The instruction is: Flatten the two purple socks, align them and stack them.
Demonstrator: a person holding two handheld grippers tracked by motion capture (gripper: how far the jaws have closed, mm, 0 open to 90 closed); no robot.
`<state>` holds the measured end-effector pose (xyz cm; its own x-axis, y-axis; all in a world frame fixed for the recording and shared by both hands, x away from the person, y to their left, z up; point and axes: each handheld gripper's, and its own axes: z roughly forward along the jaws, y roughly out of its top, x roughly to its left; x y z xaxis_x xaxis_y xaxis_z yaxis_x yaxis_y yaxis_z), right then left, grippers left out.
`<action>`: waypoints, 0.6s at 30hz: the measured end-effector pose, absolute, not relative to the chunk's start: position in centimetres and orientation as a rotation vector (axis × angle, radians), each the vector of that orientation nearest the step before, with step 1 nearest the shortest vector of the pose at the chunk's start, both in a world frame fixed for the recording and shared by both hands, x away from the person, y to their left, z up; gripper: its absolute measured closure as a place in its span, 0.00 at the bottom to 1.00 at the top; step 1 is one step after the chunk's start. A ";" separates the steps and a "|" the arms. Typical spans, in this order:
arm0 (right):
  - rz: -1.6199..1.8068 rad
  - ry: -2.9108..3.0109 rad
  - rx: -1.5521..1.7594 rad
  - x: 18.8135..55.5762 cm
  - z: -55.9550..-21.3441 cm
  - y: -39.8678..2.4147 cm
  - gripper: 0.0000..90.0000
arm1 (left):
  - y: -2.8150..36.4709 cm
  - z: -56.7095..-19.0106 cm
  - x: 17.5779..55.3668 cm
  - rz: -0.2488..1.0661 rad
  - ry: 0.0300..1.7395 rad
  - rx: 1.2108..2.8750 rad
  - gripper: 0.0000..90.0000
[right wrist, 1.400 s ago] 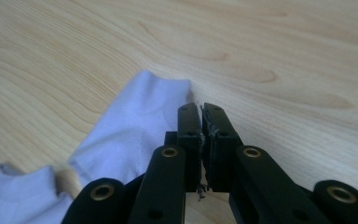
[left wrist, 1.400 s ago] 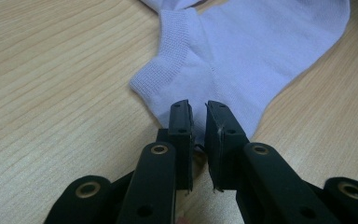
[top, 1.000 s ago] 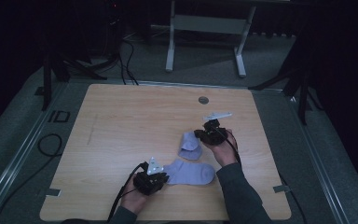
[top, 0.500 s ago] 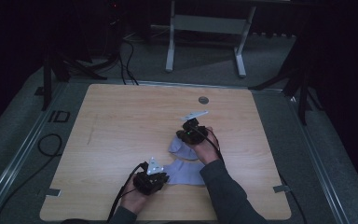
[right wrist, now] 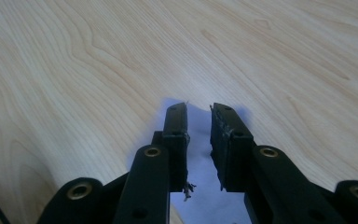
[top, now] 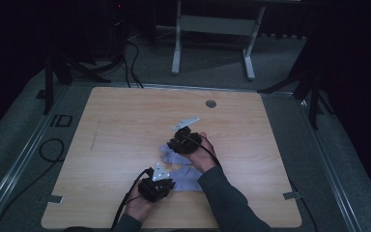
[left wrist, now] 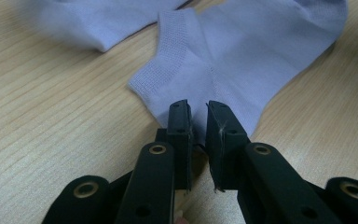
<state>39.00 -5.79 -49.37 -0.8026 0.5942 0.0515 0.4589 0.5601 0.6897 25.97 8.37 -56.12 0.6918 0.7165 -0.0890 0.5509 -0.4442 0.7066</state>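
Between the pads of the left claw (left wrist: 198, 119) lay the lower edge of a pale lilac sock (left wrist: 242, 65); the jaws stood a narrow slot apart with the fabric running into it, clamped on the sock's hem. In the high view that left claw (top: 160, 186) sat near the desk's front edge, at about six o'clock on the top, with the sock (top: 189, 178) spreading from it toward three o'clock. From the claw's own view the sock fanned out toward twelve and one o'clock, its ribbed cuff at eleven o'clock, and a second lilac sock (left wrist: 93, 23) lay beyond at ten o'clock, the two touching or overlapping near their cuffs.

The right claw (right wrist: 199, 112) had its jaws a small way apart, having just been opening; lilac fabric (right wrist: 198, 140) showed under and between them, but the pads did not press on it. In the high view the right claw (top: 182, 141) hovered near the middle of the desk, over the far sock (top: 166, 153), at roughly twelve o'clock from the left claw.

Around both lay the bare pale wood of the desk (top: 125, 125), with a round grey grommet (top: 211, 103) toward its far edge at twelve o'clock.
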 end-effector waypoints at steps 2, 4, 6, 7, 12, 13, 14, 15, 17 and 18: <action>1.060 2.604 0.899 39.0 -49.5 -6.1 0.85 | 8.4 -56.1 26.0 0.290 0.965 2.163 0.89; 1.032 2.602 0.917 39.2 -49.8 -6.6 0.88 | 8.4 -56.1 26.0 0.287 0.967 2.160 0.89; 0.966 2.609 0.937 39.4 -50.7 -7.4 0.93 | 8.4 -56.1 26.0 0.289 0.966 2.163 0.89; 0.935 2.611 0.949 39.4 -51.2 -7.8 0.93 | 8.4 -56.1 26.0 0.289 0.965 2.163 0.89; 0.828 2.626 0.968 39.6 -52.8 -9.0 0.95 | 8.4 -56.1 26.0 0.285 0.969 2.160 0.89; 0.800 2.629 0.994 39.7 -53.5 -9.7 0.95 | 8.4 -56.1 26.0 0.287 0.967 2.161 0.89; 0.800 2.629 0.994 39.7 -53.5 -9.7 0.95 | 8.4 -56.1 26.0 0.287 0.967 2.161 0.89; 0.780 2.629 1.006 39.7 -54.0 -10.2 0.95 | 8.4 -56.1 26.0 0.288 0.967 2.161 0.89; 0.790 2.622 1.032 39.7 -54.2 -10.9 0.95 | 8.4 -56.1 26.0 0.288 0.968 2.162 0.89; 0.790 2.622 1.032 39.7 -54.2 -10.9 0.95 | 8.4 -56.1 26.0 0.288 0.968 2.162 0.89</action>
<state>39.72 -10.90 -54.20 -0.7309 0.6825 -0.0029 0.5672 0.6098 0.5536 25.96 8.37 -56.12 0.6906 0.7177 -0.0893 0.5522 -0.4435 0.7060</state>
